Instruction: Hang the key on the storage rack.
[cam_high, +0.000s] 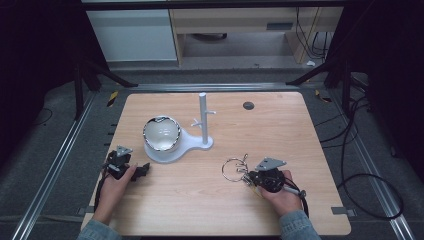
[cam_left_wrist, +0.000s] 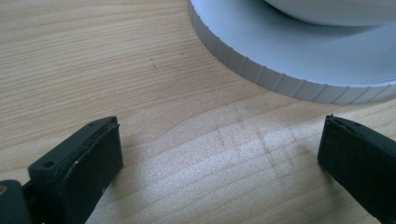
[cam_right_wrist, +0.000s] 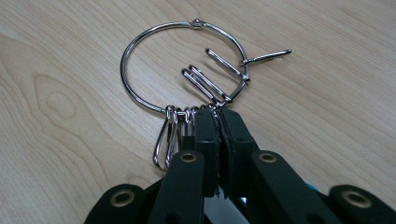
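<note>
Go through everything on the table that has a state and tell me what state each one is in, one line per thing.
Left gripper: open, jaws wide apart over bare wood, holding nothing.
Right gripper: shut on the metal ring.
Metal ring: lying on the table, pinched at its near edge, wire clips strung on it.
Bowl: upright on the stand's round base.
Stand: upright, pegs bare.

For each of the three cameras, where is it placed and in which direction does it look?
High view: above the person's side, looking forward and down on the table; both forearms and hands show.
Left gripper view: on the left gripper, facing the stand base; open jaws.
Right gripper view: on the right gripper, shut on the key ring.
Shared: high view also shows key ring.
</note>
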